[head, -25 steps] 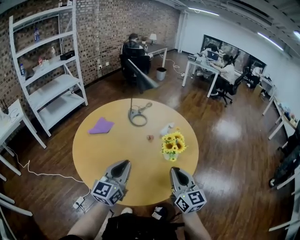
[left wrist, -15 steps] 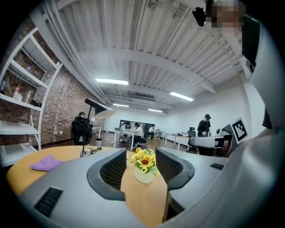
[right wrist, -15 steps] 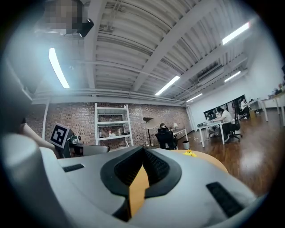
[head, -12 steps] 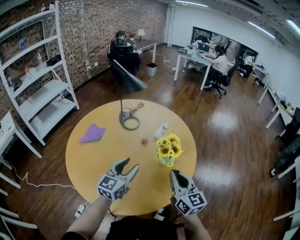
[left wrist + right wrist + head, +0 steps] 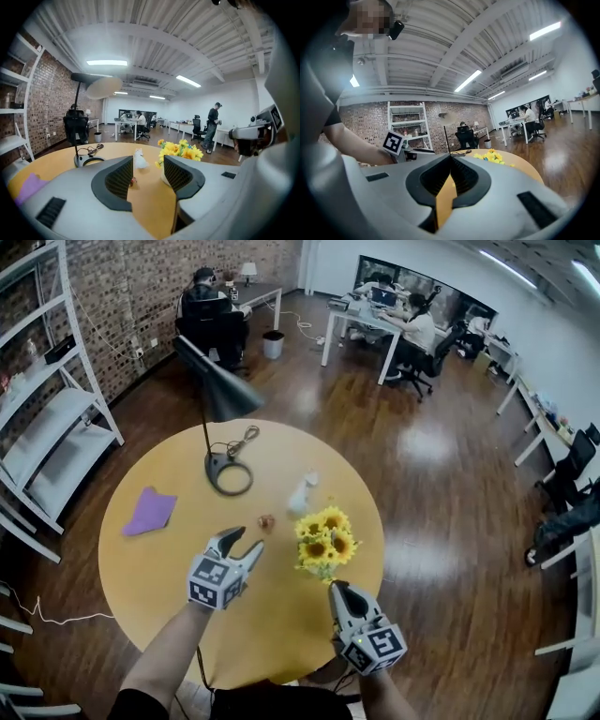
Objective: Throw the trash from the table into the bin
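Round yellow surface (image 5: 150, 570): white crumpled wad (image 5: 301, 495) lies beside the sunflowers (image 5: 322, 542), long axis pointing away from the person, small brown scrap (image 5: 266, 519) near it. Left claw (image 5: 238, 542) stands apart, empty, just short of the scrap; right claw (image 5: 337, 588) closed on nothing.

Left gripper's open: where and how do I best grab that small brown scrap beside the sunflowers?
Pinch the brown scrap across its whole body, jaws low to the tabletop, coming from the near side where the open left gripper sits. It's a tiny lump lying alone; the sunflowers crowd its right.
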`<control>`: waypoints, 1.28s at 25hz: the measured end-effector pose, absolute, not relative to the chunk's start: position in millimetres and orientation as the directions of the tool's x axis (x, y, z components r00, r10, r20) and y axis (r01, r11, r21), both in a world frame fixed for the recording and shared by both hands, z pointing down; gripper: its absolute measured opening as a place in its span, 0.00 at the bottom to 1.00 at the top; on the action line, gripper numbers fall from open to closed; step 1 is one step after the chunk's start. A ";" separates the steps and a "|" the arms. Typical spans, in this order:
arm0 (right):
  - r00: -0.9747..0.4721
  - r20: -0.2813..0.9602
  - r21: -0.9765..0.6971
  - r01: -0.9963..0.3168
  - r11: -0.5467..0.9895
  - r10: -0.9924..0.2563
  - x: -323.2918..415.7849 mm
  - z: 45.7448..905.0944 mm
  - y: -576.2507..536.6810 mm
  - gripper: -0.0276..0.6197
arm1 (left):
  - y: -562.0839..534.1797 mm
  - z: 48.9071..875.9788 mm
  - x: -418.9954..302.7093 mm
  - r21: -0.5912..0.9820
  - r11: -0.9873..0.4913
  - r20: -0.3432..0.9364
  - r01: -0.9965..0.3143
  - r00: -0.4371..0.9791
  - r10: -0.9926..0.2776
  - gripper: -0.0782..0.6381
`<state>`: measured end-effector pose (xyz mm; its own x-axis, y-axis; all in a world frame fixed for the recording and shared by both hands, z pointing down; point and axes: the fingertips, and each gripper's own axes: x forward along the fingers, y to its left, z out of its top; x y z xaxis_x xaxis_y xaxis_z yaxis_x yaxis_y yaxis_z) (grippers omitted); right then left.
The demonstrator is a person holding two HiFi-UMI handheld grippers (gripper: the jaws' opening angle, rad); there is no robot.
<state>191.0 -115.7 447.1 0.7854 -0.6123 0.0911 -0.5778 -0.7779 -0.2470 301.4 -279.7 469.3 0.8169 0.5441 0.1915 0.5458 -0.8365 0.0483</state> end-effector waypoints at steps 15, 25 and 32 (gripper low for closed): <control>0.780 0.313 -0.249 -0.484 -0.839 -0.543 183.7 524.9 -104.5 0.05 | -264.3 623.2 424.1 0.011 -0.755 0.489 0.655 0.655 0.576 0.48; 0.796 0.404 -0.237 -0.386 -0.892 -0.452 168.1 544.6 -80.8 0.05 | -261.4 659.3 449.0 -0.049 -0.789 0.506 0.613 0.696 0.509 0.46; 0.791 0.414 -0.226 -0.389 -0.893 -0.449 163.4 545.5 -85.8 0.05 | -257.0 668.4 445.3 -0.032 -0.774 0.570 0.633 0.647 0.506 0.33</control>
<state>163.4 -85.8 545.5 0.7914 -0.4493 0.4144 -0.3889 -0.8932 -0.2258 445.3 -257.0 668.4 0.6472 0.5062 0.5700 0.6329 -0.7736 -0.0315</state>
